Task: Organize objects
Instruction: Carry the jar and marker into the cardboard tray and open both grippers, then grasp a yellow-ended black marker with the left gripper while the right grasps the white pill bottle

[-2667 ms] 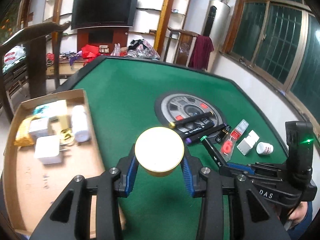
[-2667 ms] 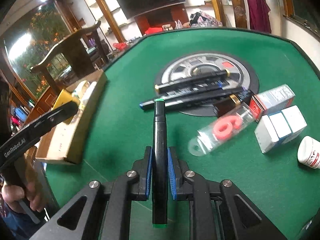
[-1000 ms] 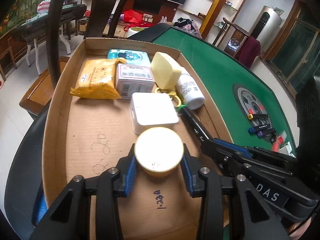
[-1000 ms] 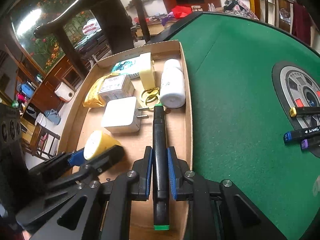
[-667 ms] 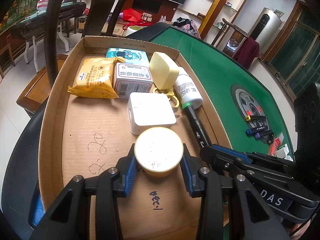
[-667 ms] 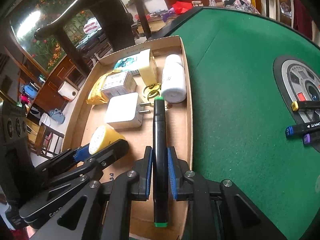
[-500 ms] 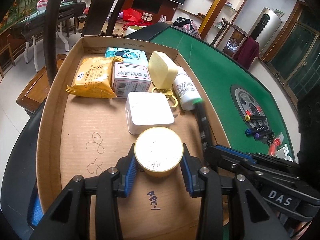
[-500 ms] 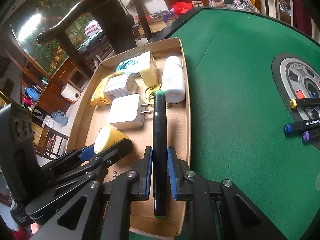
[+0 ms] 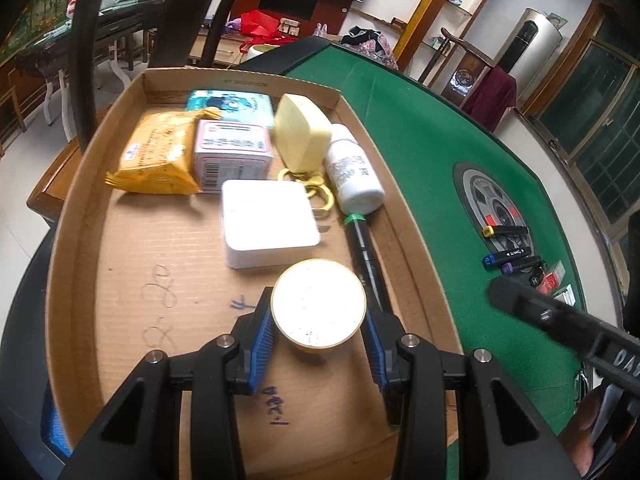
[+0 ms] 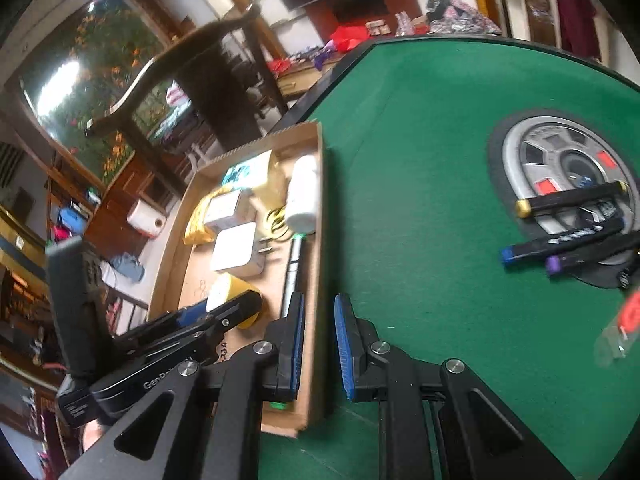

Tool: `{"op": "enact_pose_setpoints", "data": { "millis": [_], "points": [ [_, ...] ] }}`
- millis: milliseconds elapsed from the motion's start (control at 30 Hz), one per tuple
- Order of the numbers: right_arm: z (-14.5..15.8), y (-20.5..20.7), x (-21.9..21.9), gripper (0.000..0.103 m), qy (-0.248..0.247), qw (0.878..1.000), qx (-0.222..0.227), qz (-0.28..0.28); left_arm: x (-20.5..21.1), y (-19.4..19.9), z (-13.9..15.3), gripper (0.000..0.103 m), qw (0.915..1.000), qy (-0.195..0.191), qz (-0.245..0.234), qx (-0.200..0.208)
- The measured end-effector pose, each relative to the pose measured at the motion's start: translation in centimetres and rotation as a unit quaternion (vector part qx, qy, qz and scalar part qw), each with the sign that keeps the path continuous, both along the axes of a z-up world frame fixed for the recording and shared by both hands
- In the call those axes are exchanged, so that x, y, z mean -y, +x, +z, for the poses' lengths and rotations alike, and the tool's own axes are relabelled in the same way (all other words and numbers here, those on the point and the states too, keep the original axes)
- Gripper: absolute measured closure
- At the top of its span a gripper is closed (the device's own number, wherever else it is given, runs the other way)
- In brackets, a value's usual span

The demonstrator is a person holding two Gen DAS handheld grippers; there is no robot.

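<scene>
Closest in, the left gripper (image 9: 317,300) is hanging over the near end of the cardboard tray (image 9: 80,208) with the round yellow tub (image 9: 320,320) sitting between its blue pads. The jaws have just eased apart a little, and while the pads hug both sides of the tub, you honestly can't tell if they're squeezing it or have let go. Looks like the tub is being set down right now. The right gripper (image 10: 320,312) is over the tray's table-side edge with its pads pulled close together, just a narrow slot between them, and nothing in it. Its job looks done: the green-tipped black marker (image 9: 366,256) is lying flat in the tray along the right wall, tip just short of the white bottle (image 9: 352,176). Further in, the tray already has a white charger (image 9: 268,228), a pale yellow keyring thing (image 9: 302,136), an orange packet (image 9: 156,156), a small printed box (image 9: 234,152) and a teal pack (image 9: 230,102) at the back. So a good chunk is sorted. Out on the green table (image 10: 420,200), well away from the tray, there are the yellow-capped marker (image 10: 568,200), blue-capped marker (image 10: 560,242) and purple-capped marker (image 10: 592,254) by the round centre plate, plus a blurry red packet (image 10: 624,316) and a few small bits. Those seem to be what's left.
</scene>
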State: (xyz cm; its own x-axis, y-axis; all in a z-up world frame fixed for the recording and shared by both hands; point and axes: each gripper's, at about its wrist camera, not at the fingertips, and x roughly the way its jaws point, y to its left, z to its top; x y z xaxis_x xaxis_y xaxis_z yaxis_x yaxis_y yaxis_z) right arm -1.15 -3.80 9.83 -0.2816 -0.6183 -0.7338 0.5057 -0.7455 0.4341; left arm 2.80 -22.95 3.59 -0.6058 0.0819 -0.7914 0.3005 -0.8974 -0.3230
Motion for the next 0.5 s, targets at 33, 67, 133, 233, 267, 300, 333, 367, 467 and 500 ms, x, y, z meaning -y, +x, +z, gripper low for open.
{"op": "enact_pose_setpoints", "data": {
  "millis": [33, 67, 133, 233, 267, 300, 333, 367, 467, 500],
  "points": [
    [0.3, -0.1, -0.8, 0.085, -0.003, 1.000, -0.004, -0.007, -0.1, 0.0, 0.1, 0.059, 1.0000, 0.001, 0.001, -0.001],
    [0.6, -0.3, -2.0, 0.085, -0.006, 1.000, -0.009, -0.017, -0.3, 0.0, 0.2, 0.050, 1.0000, -0.001, 0.003, -0.002],
    [1.1, -0.7, -4.0, 0.085, -0.010, 0.999, -0.015, -0.034, -0.4, 0.2, 0.7, 0.045, 0.9999, -0.008, 0.009, -0.008],
    [1.5, -1.5, -7.7, 0.085, -0.017, 0.997, -0.020, -0.069, -0.6, 0.6, 1.8, 0.045, 0.9995, -0.023, 0.016, -0.018],
    [1.5, -1.8, -8.7, 0.085, -0.019, 0.997, -0.020, -0.078, -0.7, 0.7, 2.2, 0.045, 0.9993, -0.023, 0.017, -0.022],
    [1.6, -2.1, -9.8, 0.085, -0.021, 0.996, -0.020, -0.088, -0.9, 0.8, 2.6, 0.045, 0.9992, -0.024, 0.017, -0.026],
    [1.6, -2.5, -11.3, 0.085, -0.023, 0.994, -0.019, -0.101, -1.2, 0.7, 2.9, 0.045, 0.9991, -0.027, 0.014, -0.028],
    [1.6, -2.8, -12.4, 0.085, -0.025, 0.993, -0.018, -0.111, -1.7, 0.6, 3.3, 0.045, 0.9990, -0.032, 0.010, -0.030],
    [1.7, -3.7, -15.7, 0.085, -0.027, 0.990, -0.017, -0.141, -3.5, 0.1, 4.2, 0.044, 0.9983, -0.044, -0.013, -0.034],
    [1.6, -3.9, -16.7, 0.085, -0.029, 0.988, -0.014, -0.149, -4.4, -0.3, 4.5, 0.043, 0.9979, -0.049, -0.023, -0.035]
  ]
}}
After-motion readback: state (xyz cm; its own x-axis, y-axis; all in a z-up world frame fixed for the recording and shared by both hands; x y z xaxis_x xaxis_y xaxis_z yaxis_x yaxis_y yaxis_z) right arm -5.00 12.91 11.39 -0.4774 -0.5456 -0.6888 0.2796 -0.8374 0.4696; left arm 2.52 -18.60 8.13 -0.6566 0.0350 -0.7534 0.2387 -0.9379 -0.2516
